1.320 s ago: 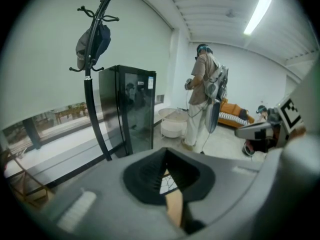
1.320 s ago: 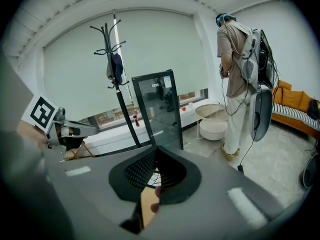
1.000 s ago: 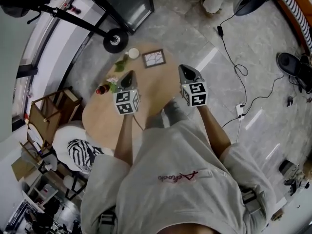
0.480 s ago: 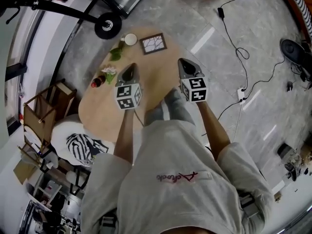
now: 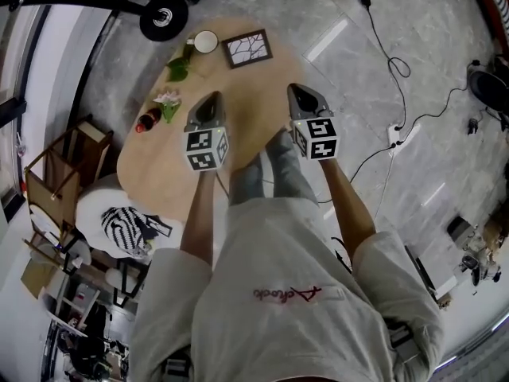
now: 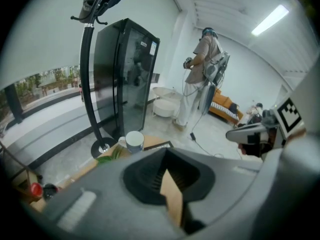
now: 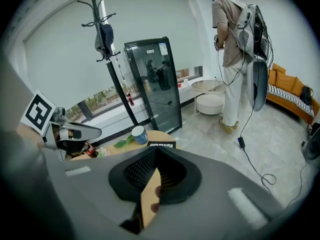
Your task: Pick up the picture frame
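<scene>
Left tongs point(image 5: 211, 98), right tongs point(image 5: 293, 90) lowered, clenched empty, picture frame point(image 5: 246, 48) at table's point(image 5: 159, 173) far edge, bare wood between

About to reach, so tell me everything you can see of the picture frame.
The picture frame is a rectangle: dark border around a pale panel with dark branching lines. It seems to lie flat, slightly skewed, at the far end of the wooden table, right of a white cup and apart from it. Nothing touches it but the table.
</scene>
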Tool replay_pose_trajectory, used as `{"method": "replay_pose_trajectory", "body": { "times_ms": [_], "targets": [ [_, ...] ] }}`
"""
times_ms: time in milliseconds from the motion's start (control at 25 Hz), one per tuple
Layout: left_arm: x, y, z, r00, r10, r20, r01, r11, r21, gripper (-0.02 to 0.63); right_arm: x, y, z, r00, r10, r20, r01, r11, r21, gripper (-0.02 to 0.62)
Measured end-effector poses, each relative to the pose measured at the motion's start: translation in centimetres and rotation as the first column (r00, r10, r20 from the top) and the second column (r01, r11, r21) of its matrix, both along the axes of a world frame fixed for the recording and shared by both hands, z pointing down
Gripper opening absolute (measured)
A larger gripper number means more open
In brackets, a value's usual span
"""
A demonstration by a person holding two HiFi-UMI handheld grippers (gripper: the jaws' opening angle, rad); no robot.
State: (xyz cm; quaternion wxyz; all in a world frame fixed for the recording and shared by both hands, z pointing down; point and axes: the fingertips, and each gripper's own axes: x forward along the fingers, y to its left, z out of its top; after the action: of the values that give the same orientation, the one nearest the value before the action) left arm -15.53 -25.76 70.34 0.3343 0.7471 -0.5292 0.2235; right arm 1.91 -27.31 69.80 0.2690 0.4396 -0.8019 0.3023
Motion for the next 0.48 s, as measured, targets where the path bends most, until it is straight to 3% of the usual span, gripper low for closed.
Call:
{"method": "replay_pose_trajectory", "body": {
  "times_ms": [480],
  "targets": [
    [0.4, 1.2, 7.0, 1.0, 0.002, -0.016, -0.003, 0.999, -0.044, 0.0, 0.5, 3.6, 7.1, 1.0, 0.0, -0.018, -0.001, 0.996, -0.086, 0.005]
  ]
}}
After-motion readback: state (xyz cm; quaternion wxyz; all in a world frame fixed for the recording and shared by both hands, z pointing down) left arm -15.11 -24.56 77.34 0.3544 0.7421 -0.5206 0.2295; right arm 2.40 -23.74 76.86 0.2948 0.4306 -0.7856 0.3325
